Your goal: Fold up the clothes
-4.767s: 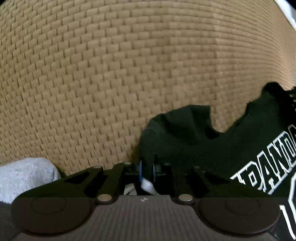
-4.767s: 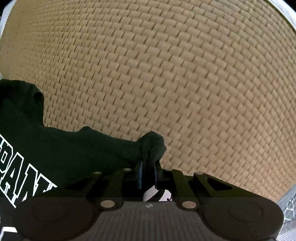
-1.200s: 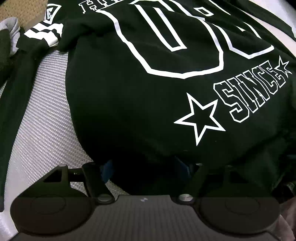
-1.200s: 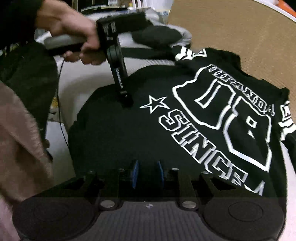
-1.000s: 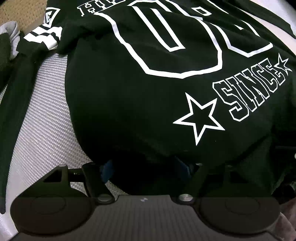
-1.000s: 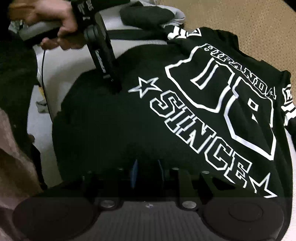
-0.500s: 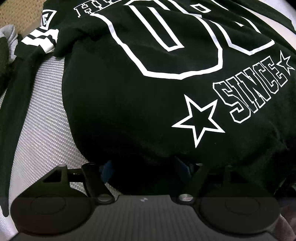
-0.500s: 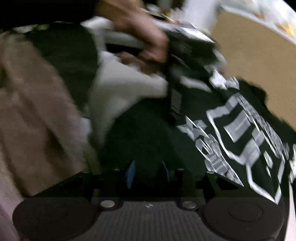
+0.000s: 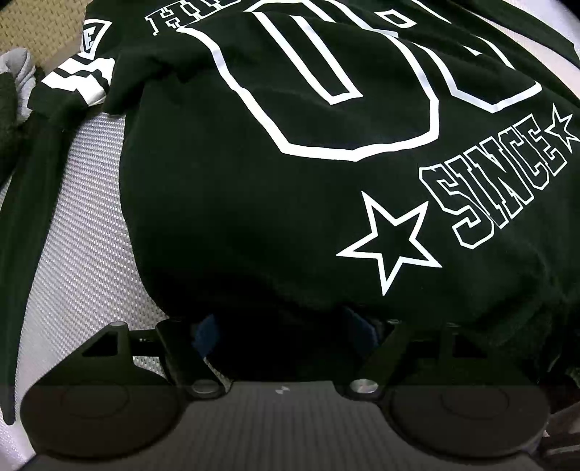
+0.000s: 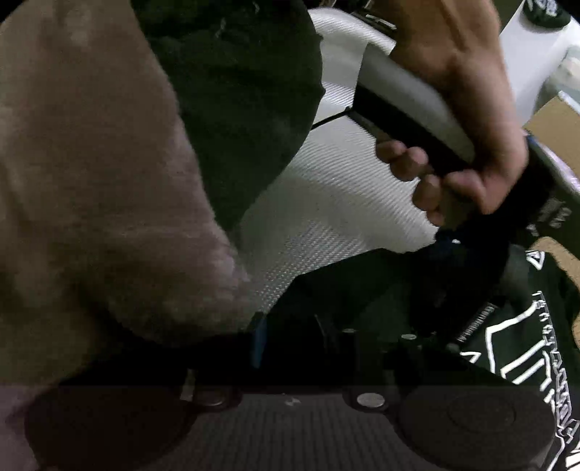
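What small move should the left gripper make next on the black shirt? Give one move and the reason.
Probably close the left gripper on the black shirt: its jaws stand wide apart with the hem bunched between them, unpinched, and the shirt lies spread on the white mat.

black sweatshirt (image 9: 253, 188) with white lettering, stars; white woven mat (image 9: 83, 232); tan basket-weave surface (image 9: 40, 25).

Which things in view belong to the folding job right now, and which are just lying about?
Job:
- black printed sweatshirt
- left gripper, jaws wide over its hem
- right gripper, low at its edge
- left hand

Lying about:
- grey garment
- brown fabric
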{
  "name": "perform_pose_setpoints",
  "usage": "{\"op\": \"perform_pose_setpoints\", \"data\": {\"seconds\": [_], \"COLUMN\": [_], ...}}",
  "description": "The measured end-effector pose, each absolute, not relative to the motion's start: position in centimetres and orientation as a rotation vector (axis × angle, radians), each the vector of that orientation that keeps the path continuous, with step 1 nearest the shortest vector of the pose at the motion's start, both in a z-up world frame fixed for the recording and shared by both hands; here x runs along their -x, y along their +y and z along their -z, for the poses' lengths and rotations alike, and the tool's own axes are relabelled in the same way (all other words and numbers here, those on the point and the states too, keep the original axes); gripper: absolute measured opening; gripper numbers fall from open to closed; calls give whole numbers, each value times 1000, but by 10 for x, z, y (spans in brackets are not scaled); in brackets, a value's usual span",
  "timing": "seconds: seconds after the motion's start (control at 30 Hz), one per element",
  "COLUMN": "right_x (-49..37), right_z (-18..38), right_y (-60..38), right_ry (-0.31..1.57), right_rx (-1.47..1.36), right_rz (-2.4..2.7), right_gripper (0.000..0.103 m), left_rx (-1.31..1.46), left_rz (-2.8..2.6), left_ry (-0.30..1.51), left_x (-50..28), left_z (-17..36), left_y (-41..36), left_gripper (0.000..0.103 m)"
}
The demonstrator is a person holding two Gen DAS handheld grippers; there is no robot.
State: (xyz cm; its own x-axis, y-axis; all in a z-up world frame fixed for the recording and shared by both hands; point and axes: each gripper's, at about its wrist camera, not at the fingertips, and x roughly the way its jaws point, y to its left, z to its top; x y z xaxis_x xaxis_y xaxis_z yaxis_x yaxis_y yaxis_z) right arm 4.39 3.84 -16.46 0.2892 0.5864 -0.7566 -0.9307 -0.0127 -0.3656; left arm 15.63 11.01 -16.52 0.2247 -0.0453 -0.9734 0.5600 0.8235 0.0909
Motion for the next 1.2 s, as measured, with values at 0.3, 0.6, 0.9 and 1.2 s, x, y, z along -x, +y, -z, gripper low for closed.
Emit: {"op": "perform_pose_setpoints", "data": {"seconds": [0.3, 0.6, 0.9, 1.2], "right_x": [-46, -50, -47, -107], "right_z": [170, 175, 147, 160], "right_y": [61, 64, 40, 68], "right_ry": [403, 477, 520, 876], "right_rx": [1040, 1039, 642, 243], "right_rz": [-1294, -1295, -1499, -1652], "right_gripper": [31, 11, 10, 22], "left_rx": [-468, -471, -400, -345], "left_rz": [441, 440, 501, 472], "left_ry": [1281, 1278, 1220, 1233], "left_x": [-152, -147, -126, -190], "left_z": [170, 173, 150, 108], "left_y": [121, 135, 168, 142], "left_gripper": [79, 79, 48, 46]}}
